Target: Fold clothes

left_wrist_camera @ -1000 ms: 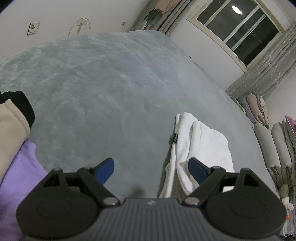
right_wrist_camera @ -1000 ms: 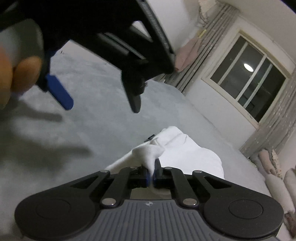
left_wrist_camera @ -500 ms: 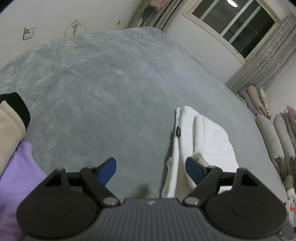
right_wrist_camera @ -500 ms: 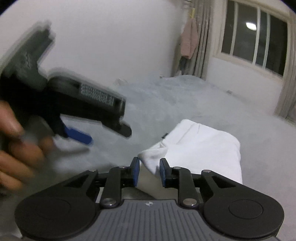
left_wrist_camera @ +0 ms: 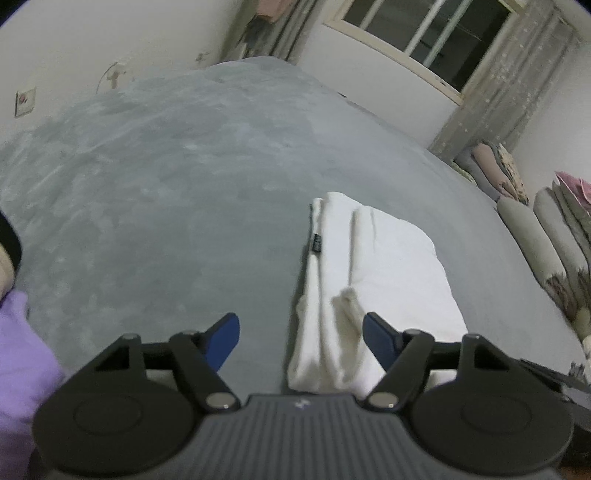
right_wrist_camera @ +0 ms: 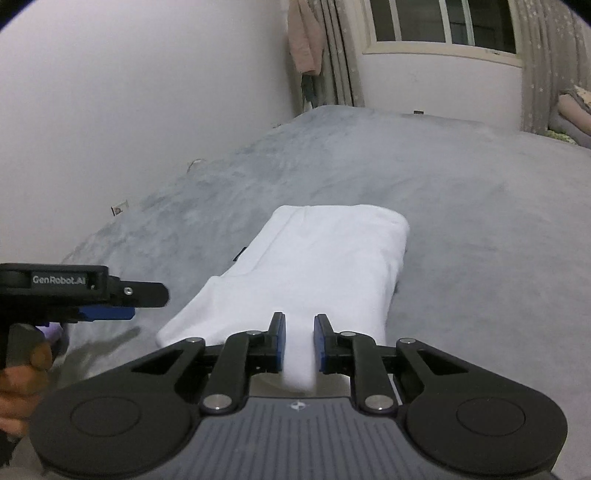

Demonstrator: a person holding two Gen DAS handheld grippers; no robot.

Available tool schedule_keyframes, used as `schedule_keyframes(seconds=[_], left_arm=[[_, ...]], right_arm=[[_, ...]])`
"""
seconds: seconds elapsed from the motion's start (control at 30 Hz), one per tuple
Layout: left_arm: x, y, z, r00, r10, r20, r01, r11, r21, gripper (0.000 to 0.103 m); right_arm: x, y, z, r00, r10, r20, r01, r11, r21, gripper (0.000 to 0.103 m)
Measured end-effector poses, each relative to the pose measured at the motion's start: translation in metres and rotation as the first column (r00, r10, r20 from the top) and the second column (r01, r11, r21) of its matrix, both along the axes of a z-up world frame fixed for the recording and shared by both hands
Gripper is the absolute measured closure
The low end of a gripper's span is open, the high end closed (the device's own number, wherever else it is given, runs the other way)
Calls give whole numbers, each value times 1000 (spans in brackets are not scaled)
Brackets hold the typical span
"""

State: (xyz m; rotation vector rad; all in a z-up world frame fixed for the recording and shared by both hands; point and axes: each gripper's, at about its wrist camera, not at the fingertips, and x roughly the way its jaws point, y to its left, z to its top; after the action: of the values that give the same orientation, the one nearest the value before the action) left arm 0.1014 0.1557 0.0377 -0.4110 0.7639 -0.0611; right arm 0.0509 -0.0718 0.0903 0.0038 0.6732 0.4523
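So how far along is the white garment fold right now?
Mostly done: the white garment lies as a compact folded bundle on the grey bedspread. In hand: the right gripper has a strip of it between closing jaws, pads not visibly pressing; the left gripper is closing, holding nothing. Left: the purple garment lies unfolded at the edge.

Both cameras sit low and close above the white folded cloth [left_wrist_camera: 384, 266], looking down across the bed [right_wrist_camera: 480, 206] toward the window [right_wrist_camera: 443, 22].

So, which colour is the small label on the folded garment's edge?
Black, on the white folded garment; the small label shows best in the left wrist view.
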Motion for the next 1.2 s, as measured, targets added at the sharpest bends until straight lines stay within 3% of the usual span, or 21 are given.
schedule_keyframes(seconds=[0.1, 0.23, 0.33, 0.57, 0.7, 0.83, 1.03, 1.2], left_arm=[[1, -11, -2, 1000, -25, 6, 25, 1000, 19, 32], [1, -27, -8, 998, -56, 3, 56, 996, 68, 28], [-2, -31, -9, 998, -65, 11, 64, 994, 86, 30], [-2, -33, -13, 998, -67, 22, 64, 993, 98, 68], [2, -45, -21, 996, -89, 23, 83, 980, 179, 85], [2, -51, -24, 995, -97, 35, 86, 970, 225, 92], [-2, -40, -9, 991, -87, 106, 66, 981, 181, 99], [1, -37, -11, 993, -83, 84, 70, 986, 150, 99]], right_arm=[[6, 8, -12, 1000, 8, -28, -9, 1000, -20, 85], [15, 10, -26, 999, -23, -43, 24, 999, 25, 86], [15, 21, -26, 999, -34, -22, 34, 999, -8, 86], [7, 8, -17, 997, -69, 16, 68, 996, 53, 86], [-4, 0, -5, 995, -81, 63, 81, 997, 13, 83], [-5, -15, -6, 989, -134, 63, 136, 991, -17, 81], [-3, -21, -14, 988, -154, 13, 153, 987, 46, 75], [1, -2, -24, 982, -189, 1, 189, 982, -23, 71]])
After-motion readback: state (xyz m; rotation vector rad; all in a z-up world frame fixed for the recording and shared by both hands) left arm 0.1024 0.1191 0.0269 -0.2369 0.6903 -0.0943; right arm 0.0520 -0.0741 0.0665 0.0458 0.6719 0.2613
